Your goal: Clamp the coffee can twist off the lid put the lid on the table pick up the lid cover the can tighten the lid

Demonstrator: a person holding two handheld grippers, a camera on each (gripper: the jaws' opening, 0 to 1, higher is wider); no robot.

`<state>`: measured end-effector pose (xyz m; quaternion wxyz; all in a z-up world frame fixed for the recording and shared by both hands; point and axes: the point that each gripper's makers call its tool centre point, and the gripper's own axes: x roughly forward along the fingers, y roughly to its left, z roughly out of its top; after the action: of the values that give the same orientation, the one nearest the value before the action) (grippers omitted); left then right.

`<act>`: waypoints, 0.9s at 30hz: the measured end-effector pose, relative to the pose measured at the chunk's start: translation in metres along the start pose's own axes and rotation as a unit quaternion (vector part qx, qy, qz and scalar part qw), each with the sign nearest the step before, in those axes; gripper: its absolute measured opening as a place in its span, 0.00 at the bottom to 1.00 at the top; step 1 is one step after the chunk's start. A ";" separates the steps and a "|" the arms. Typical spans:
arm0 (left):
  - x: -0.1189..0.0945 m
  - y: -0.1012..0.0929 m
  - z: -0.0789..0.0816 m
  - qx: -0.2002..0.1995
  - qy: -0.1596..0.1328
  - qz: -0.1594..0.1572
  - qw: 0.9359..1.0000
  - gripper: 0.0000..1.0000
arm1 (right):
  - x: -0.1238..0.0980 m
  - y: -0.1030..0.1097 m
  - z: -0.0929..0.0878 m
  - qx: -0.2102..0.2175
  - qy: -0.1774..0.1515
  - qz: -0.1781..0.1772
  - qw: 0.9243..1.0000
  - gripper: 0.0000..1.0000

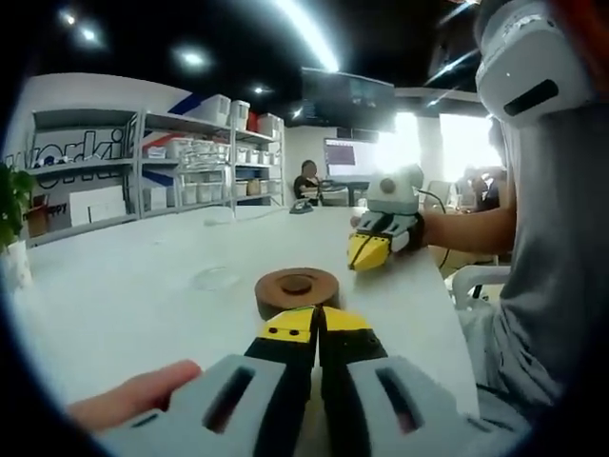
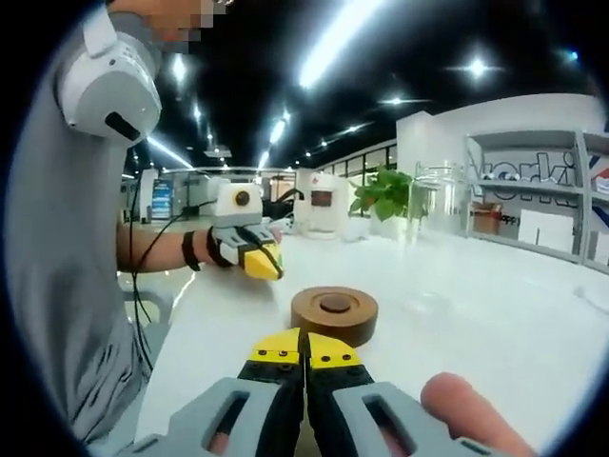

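In the left gripper view, a fingertip shows low at the left, beside the left gripper. That gripper's yellow-and-black jaws are pressed together with nothing between them, just short of the lid. The lid is a round, brown, wood-coloured disc lying flat on the white table, with a raised rim and a small round knob or recess at its centre. To the right of the lid and beyond it, the right gripper hangs over the table with yellow tips, held by a person in a grey shirt.

In the right gripper view, the grey shirt is at the left, and the left gripper sits left of the lid and beyond it, above the table. The lid lies flat, just ahead of the right gripper, whose jaws are closed on each other, holding nothing. Well behind the lid, to the right, stands a clear glass jar near a green plant. A fingertip shows at the lower right.
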<state>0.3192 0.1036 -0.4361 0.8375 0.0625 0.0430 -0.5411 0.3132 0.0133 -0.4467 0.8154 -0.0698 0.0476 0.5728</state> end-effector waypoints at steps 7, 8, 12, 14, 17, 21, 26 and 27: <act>0.001 -0.003 -0.003 0.015 0.009 -0.003 1.000 0.00 | 0.001 0.001 -0.002 -0.003 0.007 0.000 1.000 0.00; 0.000 -0.002 -0.001 0.011 0.003 -0.004 1.000 0.00 | 0.001 0.001 -0.003 -0.002 0.008 0.001 1.000 0.00; -0.004 0.004 0.008 -0.011 -0.022 0.003 1.000 0.00 | 0.001 0.000 -0.003 -0.001 0.008 0.000 1.000 0.00; -0.002 0.002 0.006 -0.006 -0.017 0.002 1.000 0.00 | 0.001 0.000 -0.005 -0.003 0.012 0.000 1.000 0.00; -0.001 0.002 0.002 0.002 -0.008 0.002 1.000 0.00 | 0.001 0.001 -0.006 -0.007 0.014 0.001 1.000 0.00; -0.001 0.002 0.002 0.000 -0.009 -0.001 1.000 0.00 | 0.001 0.000 -0.007 -0.004 0.018 -0.003 1.000 0.00; -0.002 0.002 0.003 0.002 -0.010 0.000 1.000 0.00 | 0.001 -0.002 -0.007 -0.002 0.018 -0.006 1.000 0.00; -0.002 0.002 0.003 0.003 -0.010 0.000 1.000 0.00 | 0.001 -0.003 -0.007 0.000 0.018 -0.006 1.000 0.00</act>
<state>0.3205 0.1059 -0.4331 0.8376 0.0598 0.0327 -0.5420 0.3160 0.0120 -0.4537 0.8179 -0.0801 0.0619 0.5664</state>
